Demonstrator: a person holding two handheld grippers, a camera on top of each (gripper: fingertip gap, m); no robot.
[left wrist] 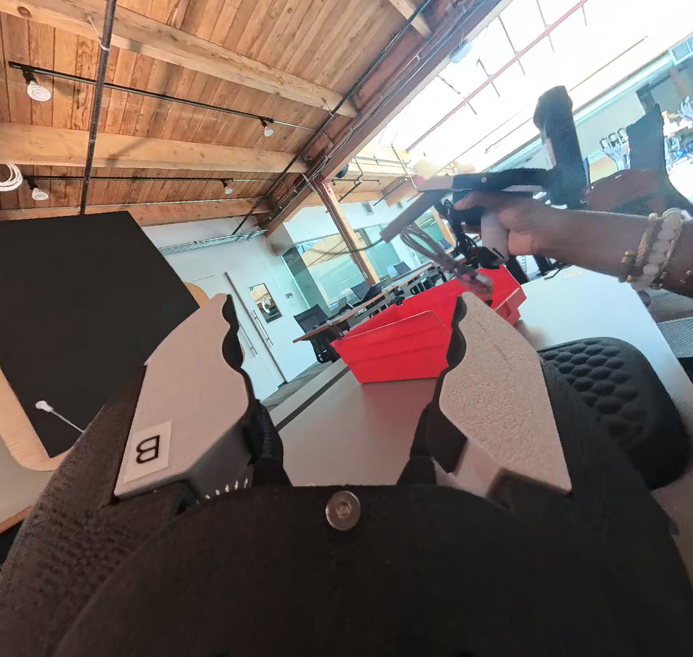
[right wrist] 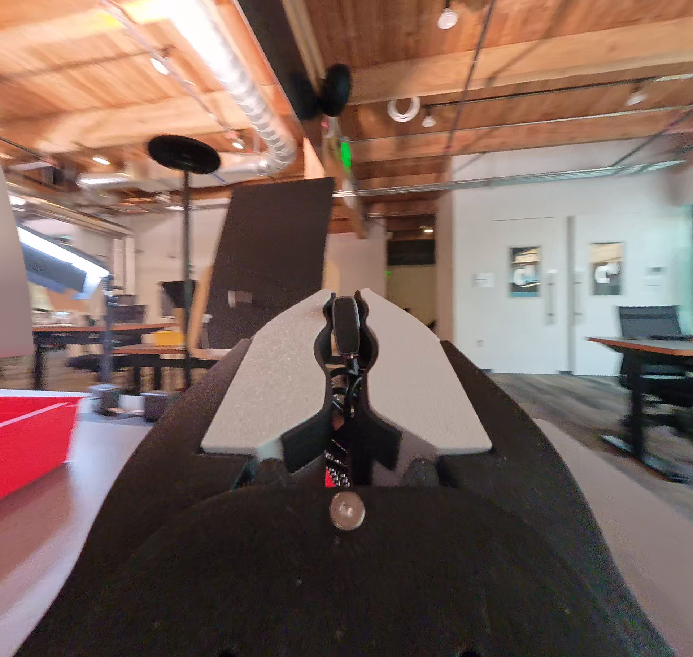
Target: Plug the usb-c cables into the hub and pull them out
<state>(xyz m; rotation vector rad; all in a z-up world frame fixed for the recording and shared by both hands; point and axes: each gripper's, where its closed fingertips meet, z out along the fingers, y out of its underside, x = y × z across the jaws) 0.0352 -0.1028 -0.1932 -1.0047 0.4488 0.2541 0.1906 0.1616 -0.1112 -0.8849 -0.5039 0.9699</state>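
Observation:
My left gripper is open and empty, tilted up over the white table. My right gripper is shut on a small black oblong device that looks like the hub, held upright between the pads. A thin black lead and braided cable hang from it behind the fingers. In the left wrist view the right gripper is held by a hand at the upper right, with grey braided cables dangling from it above a red bin. The blurred cable plug ends hang free.
The red bin also shows at the left of the right wrist view. A black mesh cushion lies right of my left gripper. A black panel stands at the left. Office desks and chairs are far behind. About 35 centimetres separates my left fingertips from my right.

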